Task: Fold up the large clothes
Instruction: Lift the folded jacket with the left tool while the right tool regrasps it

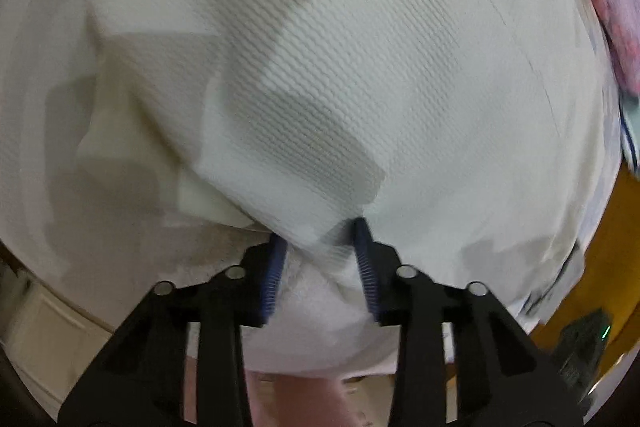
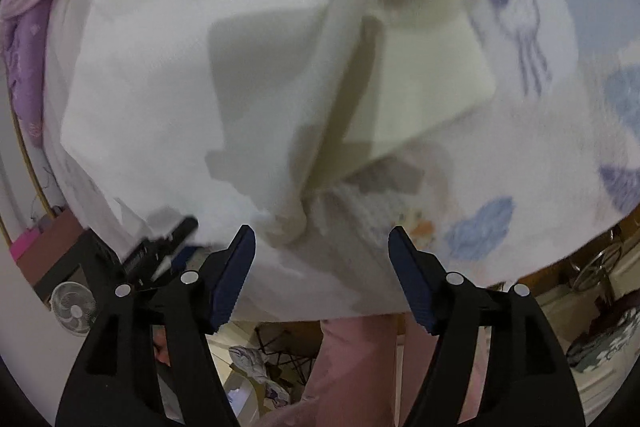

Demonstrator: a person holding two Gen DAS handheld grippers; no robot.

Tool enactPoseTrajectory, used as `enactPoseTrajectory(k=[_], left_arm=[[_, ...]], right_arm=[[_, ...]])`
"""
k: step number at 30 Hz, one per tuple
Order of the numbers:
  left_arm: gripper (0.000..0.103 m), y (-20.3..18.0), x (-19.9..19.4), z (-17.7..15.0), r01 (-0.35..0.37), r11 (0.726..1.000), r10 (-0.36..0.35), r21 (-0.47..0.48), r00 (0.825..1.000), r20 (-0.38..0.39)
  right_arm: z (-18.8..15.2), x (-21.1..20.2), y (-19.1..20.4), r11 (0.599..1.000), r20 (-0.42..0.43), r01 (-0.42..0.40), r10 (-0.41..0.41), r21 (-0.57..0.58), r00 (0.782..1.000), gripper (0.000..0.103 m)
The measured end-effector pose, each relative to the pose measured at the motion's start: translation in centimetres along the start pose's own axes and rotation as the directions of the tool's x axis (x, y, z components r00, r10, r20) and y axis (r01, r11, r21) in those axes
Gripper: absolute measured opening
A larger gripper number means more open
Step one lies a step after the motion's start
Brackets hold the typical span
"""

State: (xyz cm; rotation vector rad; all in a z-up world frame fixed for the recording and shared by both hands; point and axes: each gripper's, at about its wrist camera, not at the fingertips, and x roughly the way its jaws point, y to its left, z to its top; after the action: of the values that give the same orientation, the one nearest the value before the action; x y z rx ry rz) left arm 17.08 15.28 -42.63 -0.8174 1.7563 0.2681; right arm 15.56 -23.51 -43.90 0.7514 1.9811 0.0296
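Note:
A large white ribbed garment [image 1: 360,75] fills the left wrist view, spread on a bed with a folded flap across its middle. My left gripper [image 1: 320,247] has its blue pads around a bunched fold of the garment's near edge, with a gap left between the pads. In the right wrist view the same white garment [image 2: 168,87] lies with a folded sleeve or flap [image 2: 424,79] on top. My right gripper [image 2: 322,239] is open, its fingers either side of a bunched corner of the garment, not touching it.
A white sheet printed with blue clouds [image 2: 480,227] covers the bed. Pink and purple bedding [image 2: 28,39] lies at the far side [image 1: 616,27]. A small fan [image 2: 74,307] and floor clutter [image 2: 256,363] lie below the bed edge. Pink-clad legs [image 2: 348,367] stand close.

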Motion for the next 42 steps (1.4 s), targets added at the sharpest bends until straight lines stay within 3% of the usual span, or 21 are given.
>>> enactPoseTrajectory(k=[1,8,11,16,17,18,19,20,23,26,27,28,29,31,32,33,34,36,39,41,42], left_arm=[[0.006,-0.2,-0.8,0.0,0.036,0.999,-0.036,0.008,0.999,0.014],[0.005,-2.3,-6.8,-2.0,0.097,0.994,-0.102,0.059,0.99,0.095],[0.005,-2.6,-7.4,-3.9,0.133,0.99,-0.138,0.052,0.983,0.124],[0.005,-2.8,-10.0,-5.0,0.192,0.978,-0.203,0.086,0.969,0.139],[0.005,-2.4,-10.4,-4.9,0.207,0.974,-0.219,0.094,0.965,0.144],[0.005,-2.7,-10.1,-5.4,0.21,0.972,-0.224,0.102,0.963,0.151],[0.004,-3.0,-10.3,-5.5,0.208,0.971,-0.226,0.121,0.961,0.158],[0.004,-3.3,-10.5,-5.6,0.21,0.967,-0.232,0.14,0.96,0.16],[0.004,-4.7,-10.2,-5.8,0.247,0.951,-0.279,0.186,0.945,0.171],[0.004,-5.5,-11.1,-6.1,0.218,0.932,-0.296,0.288,0.918,0.263],[0.005,-5.5,-11.0,-6.2,0.197,0.927,-0.293,0.32,0.912,0.286],[0.005,-5.3,-10.0,-6.1,0.163,0.923,-0.274,0.349,0.915,0.297],[0.005,-4.7,-7.7,-5.9,0.107,0.925,-0.224,0.365,0.929,0.293],[0.006,-2.8,-2.6,-5.3,0.012,0.948,-0.082,0.318,0.975,0.206],[0.006,-1.9,-0.9,-5.2,-0.014,0.958,-0.035,0.286,0.986,0.163],[0.008,-0.5,0.1,-5.5,0.009,0.97,-0.043,0.245,0.99,0.136],[0.015,0.5,-0.2,-5.9,0.07,0.977,-0.1,0.2,0.985,0.142],[0.036,1.7,-1.1,-6.4,0.097,0.988,-0.113,0.116,0.984,0.136],[0.038,2.7,-1.7,-7.3,0.18,0.983,-0.182,0.034,0.979,0.093],[0.039,2.6,-1.1,-7.5,0.228,0.973,-0.227,-0.018,0.973,0.052],[0.039,2.4,-0.3,-7.4,0.262,0.964,-0.261,-0.05,0.965,0.029]], right_arm=[[-0.4,0.4,0.1,0.999,-0.009,-0.03,0.03,0.013,1.0,0.066],[-1.1,3.0,2.2,0.962,-0.065,-0.247,0.255,0.119,0.965,0.066],[-1.1,5.0,2.6,0.915,-0.086,-0.329,0.357,0.233,0.93,0.066],[0.6,6.6,4.0,0.895,-0.055,-0.335,0.366,0.293,0.929,0.067],[1.0,6.6,3.9,0.875,-0.021,-0.37,0.396,0.313,0.918,0.063],[1.3,6.1,3.8,0.857,0.039,-0.41,0.42,0.312,0.907,0.042],[1.6,5.2,3.8,0.842,0.103,-0.453,0.443,0.293,0.891,0.017],[2.1,3.9,4.0,0.814,0.173,-0.522,0.493,0.256,0.853,0.014],[2.9,0.0,5.2,0.759,0.251,-0.646,0.613,0.077,0.75,0.011],[1.3,-3.1,5.9,0.721,0.263,-0.664,0.691,-0.197,0.673,0.01],[0.5,-3.2,5.7,0.729,0.268,-0.631,0.684,-0.266,0.678,0.01],[-0.2,-2.3,4.8,0.76,0.272,-0.557,0.644,-0.334,0.715,0.01],[-0.4,0.0,3.5,0.807,0.255,-0.491,0.576,-0.33,0.776,0.01],[0.2,5.6,0.0,0.89,0.143,-0.426,0.449,-0.164,0.882,0.012],[0.0,7.4,-1.4,0.9,0.103,-0.428,0.435,-0.08,0.895,0.031],[-0.3,8.3,-3.2,0.897,0.101,-0.442,0.438,0.019,0.893,0.053],[-0.7,8.0,-4.0,0.886,0.121,-0.461,0.453,0.048,0.883,0.053],[-1.1,6.3,-3.9,0.904,0.14,-0.427,0.422,0.002,0.896,0.06],[-0.2,4.5,-4.4,0.909,0.171,-0.417,0.41,0.004,0.896,0.061],[0.9,4.7,-5.0,0.876,0.204,-0.479,0.461,0.049,0.864,0.063],[0.9,4.6,-4.8,0.875,0.201,-0.479,0.459,0.064,0.865,0.063]])
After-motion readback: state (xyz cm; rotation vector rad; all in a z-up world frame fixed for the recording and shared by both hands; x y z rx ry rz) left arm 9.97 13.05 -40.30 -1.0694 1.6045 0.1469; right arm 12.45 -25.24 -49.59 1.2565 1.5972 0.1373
